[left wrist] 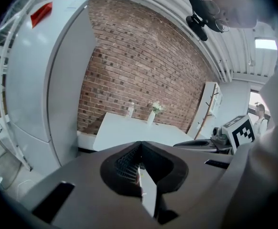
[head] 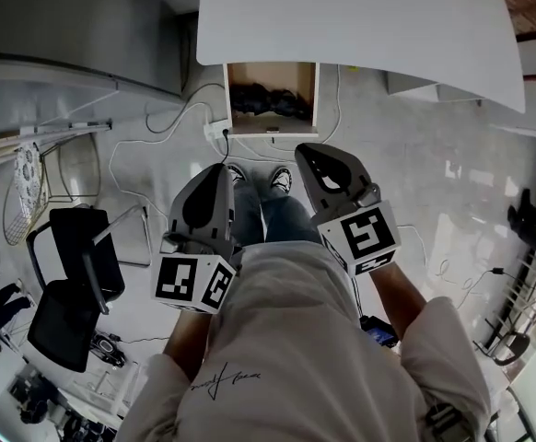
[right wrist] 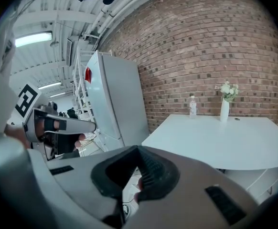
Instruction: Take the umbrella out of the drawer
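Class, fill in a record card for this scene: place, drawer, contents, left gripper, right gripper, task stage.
Place: room with brick wall, white table, black chair
Drawer: drawer open under the table's near edge
Contents: dark bundle, probably the umbrella; too small to be sure
Left: left gripper shut, empty, short of the drawer
Right: right gripper shut, empty, short of the drawer
Task stage: nothing taken out yet

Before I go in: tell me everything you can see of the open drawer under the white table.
Seen from above, the drawer is pulled out from under the white tabletop. It is a box with pale, wood-like inner walls and a white front panel facing the person. Dark bundled things lie across its bottom, too dim to identify. Nothing reaches into it.
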`<state>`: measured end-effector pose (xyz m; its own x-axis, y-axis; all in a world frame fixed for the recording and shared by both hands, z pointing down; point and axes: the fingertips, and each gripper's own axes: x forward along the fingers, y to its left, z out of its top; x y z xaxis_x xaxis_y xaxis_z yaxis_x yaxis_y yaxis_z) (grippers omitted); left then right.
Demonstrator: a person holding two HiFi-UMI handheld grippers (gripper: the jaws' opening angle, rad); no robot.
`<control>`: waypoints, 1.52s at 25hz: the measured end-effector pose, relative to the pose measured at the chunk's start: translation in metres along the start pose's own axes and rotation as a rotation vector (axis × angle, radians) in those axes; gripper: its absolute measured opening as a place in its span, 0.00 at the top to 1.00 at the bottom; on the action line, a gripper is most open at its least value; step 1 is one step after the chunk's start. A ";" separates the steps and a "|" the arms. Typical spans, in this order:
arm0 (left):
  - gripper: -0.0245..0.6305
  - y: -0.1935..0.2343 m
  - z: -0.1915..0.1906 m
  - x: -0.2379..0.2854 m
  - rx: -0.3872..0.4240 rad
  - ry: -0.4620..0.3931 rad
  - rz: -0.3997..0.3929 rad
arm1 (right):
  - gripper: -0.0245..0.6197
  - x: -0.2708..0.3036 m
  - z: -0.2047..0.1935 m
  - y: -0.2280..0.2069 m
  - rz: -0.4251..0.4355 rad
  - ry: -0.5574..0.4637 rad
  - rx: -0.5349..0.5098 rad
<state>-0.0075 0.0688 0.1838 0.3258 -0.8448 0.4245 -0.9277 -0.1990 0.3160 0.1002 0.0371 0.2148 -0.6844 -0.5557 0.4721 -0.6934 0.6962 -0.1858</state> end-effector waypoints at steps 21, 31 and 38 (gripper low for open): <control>0.94 0.060 -0.055 0.021 -0.065 0.079 0.014 | 0.94 0.076 -0.056 -0.007 -0.014 0.121 -0.049; 0.94 0.076 -0.078 0.036 -0.106 0.117 -0.002 | 0.93 0.110 -0.094 -0.018 -0.007 0.196 -0.065; 0.94 0.087 -0.089 0.044 -0.121 0.138 0.008 | 0.93 0.130 -0.116 -0.027 -0.009 0.241 -0.089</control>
<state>-0.0582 0.0585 0.3052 0.3482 -0.7683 0.5371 -0.9042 -0.1242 0.4086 0.0563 -0.0017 0.3808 -0.5975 -0.4447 0.6673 -0.6691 0.7351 -0.1092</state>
